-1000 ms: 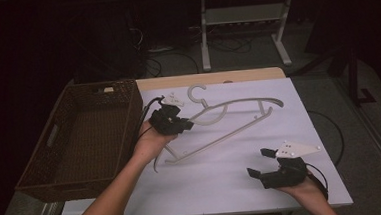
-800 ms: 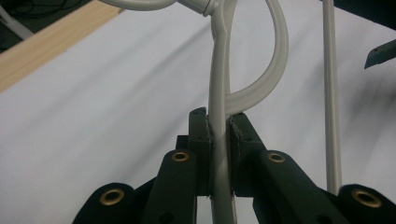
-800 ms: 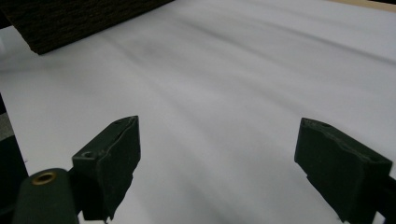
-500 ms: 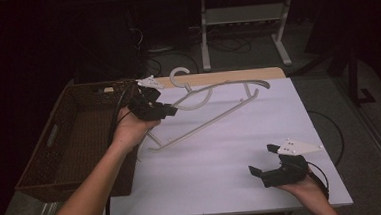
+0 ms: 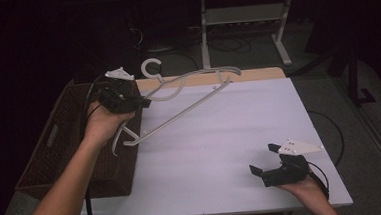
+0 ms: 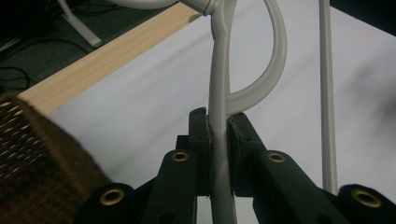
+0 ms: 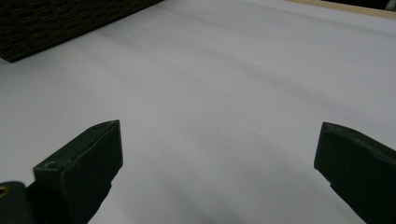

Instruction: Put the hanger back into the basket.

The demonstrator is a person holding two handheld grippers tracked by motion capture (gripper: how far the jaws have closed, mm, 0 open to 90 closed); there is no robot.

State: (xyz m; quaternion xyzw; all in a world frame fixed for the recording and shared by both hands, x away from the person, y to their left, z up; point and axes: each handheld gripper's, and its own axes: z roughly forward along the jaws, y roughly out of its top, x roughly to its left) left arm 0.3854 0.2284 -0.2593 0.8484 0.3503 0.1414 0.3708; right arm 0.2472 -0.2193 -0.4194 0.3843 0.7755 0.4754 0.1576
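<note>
Pinching the smooth grey plastic hanger [image 5: 188, 95] in my left gripper [image 5: 128, 99], long axis far-right; right gripper [image 5: 264, 164] spread wide, woven basket [image 5: 50, 146] left.

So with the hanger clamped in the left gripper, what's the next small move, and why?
Probably carry the hanger a little further left, over the basket. The left gripper is shut on its arm, and most of the hanger hangs above the table, not the basket. The right gripper is open, apart, near the table's front edge.
</note>
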